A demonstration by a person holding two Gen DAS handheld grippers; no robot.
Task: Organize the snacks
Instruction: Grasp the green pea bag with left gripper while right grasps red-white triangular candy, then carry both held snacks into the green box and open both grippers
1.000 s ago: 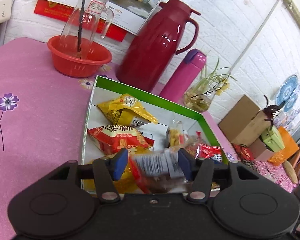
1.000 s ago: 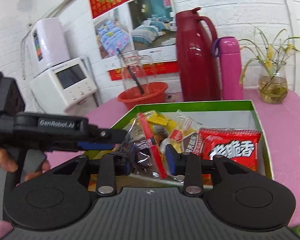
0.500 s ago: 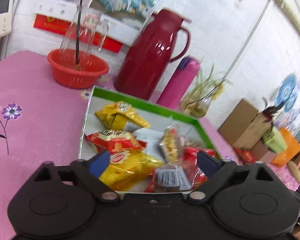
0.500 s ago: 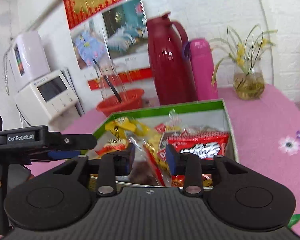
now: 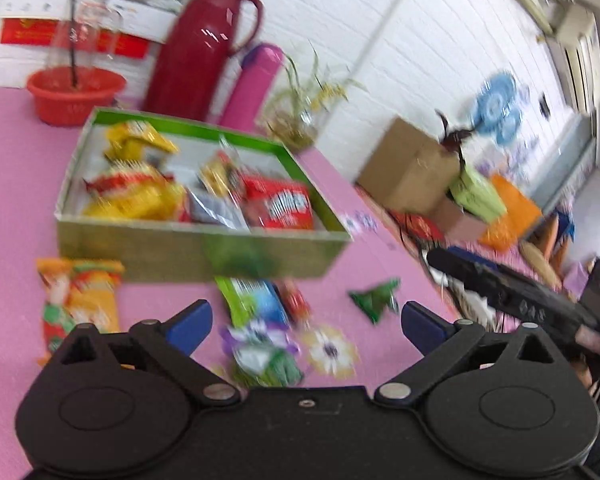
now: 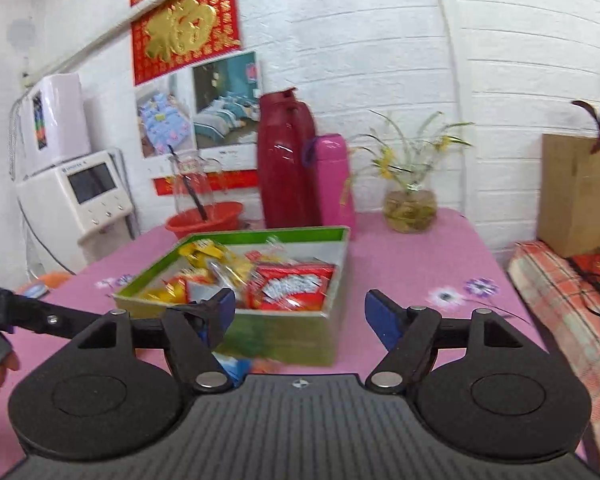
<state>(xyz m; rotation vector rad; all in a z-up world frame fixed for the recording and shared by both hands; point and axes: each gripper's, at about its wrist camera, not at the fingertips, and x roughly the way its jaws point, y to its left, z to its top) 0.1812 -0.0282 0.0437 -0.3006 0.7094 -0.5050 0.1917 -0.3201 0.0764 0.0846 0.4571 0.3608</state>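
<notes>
A green-rimmed box on the pink table holds several snack packets, among them a red one and yellow ones. On the cloth in front of it lie an orange packet, a green-and-blue packet and a small green packet. My left gripper is open and empty above these loose packets. In the right wrist view the box lies just ahead with the red packet inside. The jaws of my right gripper are opening, with nothing between them.
Behind the box stand a dark red thermos, a pink bottle, a red bowl with a glass jug, and a plant vase. A white appliance is at the left, and a cardboard box lies beyond the table's right edge.
Both grippers let go of the packets they held over the box and opened wide. Both have drawn back from the box, so its front wall and the loose packets now show.
</notes>
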